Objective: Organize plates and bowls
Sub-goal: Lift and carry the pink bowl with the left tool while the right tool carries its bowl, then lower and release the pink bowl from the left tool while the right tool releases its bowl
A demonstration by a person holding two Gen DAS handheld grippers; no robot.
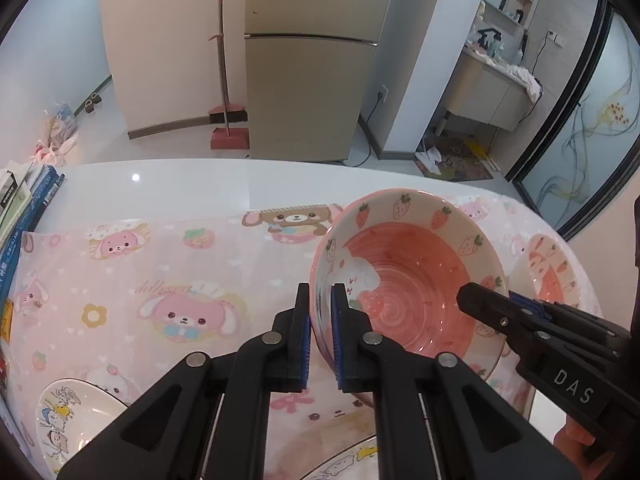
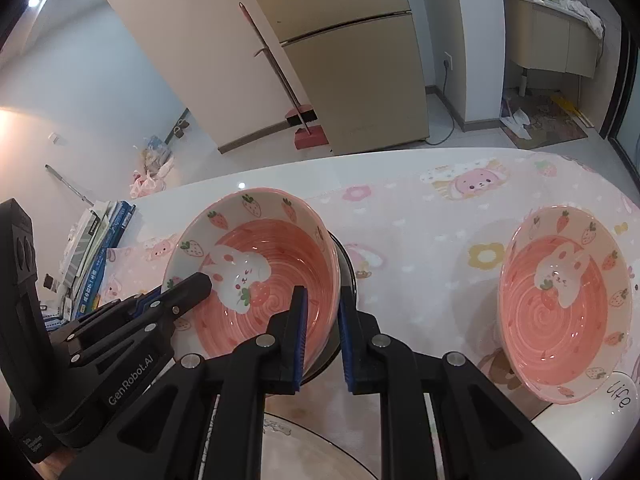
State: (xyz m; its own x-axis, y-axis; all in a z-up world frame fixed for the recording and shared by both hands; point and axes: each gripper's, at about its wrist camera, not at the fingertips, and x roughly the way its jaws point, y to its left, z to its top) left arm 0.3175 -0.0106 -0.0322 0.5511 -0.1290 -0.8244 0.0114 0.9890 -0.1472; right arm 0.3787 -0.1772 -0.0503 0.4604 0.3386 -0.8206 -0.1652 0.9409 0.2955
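A pink strawberry-and-bunny bowl (image 1: 416, 280) is held between both grippers above the pink cartoon tablecloth. My left gripper (image 1: 321, 300) is shut on the bowl's left rim. My right gripper (image 2: 323, 304) is shut on its right rim, and the bowl shows again in the right wrist view (image 2: 264, 276). A second matching pink bowl (image 2: 560, 304) sits on the cloth to the right; it shows partly behind the right gripper in the left wrist view (image 1: 552, 272). White cartoon plates lie near me at the lower left (image 1: 60, 420) and bottom centre (image 1: 344, 464).
A stack of books (image 1: 24, 216) lies at the table's left edge. A white item marked "life" (image 2: 616, 396) sits by the second bowl. Beyond the table stand a fridge (image 1: 312, 60) and a broom with dustpan (image 1: 228, 120).
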